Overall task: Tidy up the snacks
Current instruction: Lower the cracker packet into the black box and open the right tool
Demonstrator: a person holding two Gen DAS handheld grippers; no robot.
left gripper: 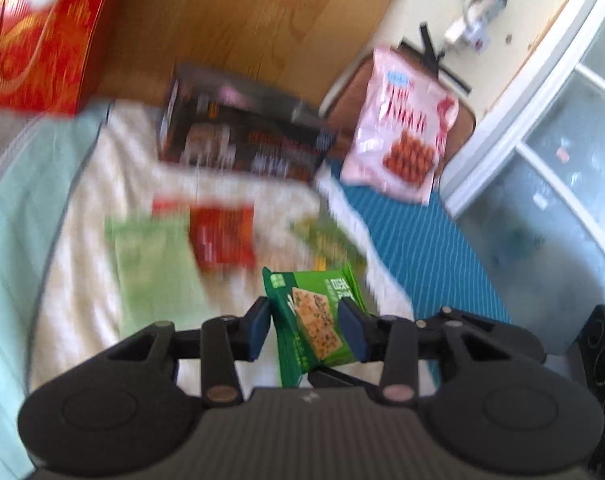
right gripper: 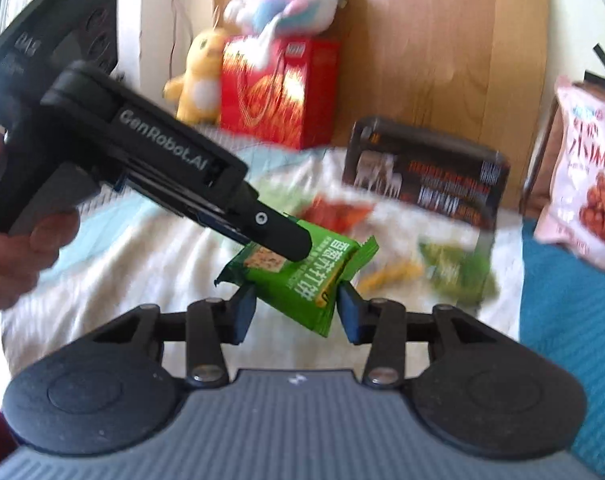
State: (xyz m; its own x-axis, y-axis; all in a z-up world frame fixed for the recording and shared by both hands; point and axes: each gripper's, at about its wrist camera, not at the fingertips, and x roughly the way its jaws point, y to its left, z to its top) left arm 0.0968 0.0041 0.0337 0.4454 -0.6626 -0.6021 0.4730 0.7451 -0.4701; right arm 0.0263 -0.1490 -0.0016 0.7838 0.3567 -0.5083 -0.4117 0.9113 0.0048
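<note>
You work over a cream quilted bedspread (left gripper: 78, 264) against wood panelling (left gripper: 230, 12) — both your left gripper (left gripper: 304, 330) and right gripper (right gripper: 292, 312) clamp the green foil cracker packet (left gripper: 314, 320), lifted off it — only the right view shows the yellow plush duck (right gripper: 200, 76).

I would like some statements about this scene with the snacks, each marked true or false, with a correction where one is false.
1. The left gripper holds a green cracker packet. True.
2. The pink snack bag lies flat on the white cloth. False: it leans upright on a brown chair, off the cloth.
3. A plush toy sits on top of the red gift box. True.
4. The dark box stands on top of the red gift box. False: it stands on the white cloth, apart from the red box.
5. A yellow stuffed chick stands beside the red gift box. True.
</note>
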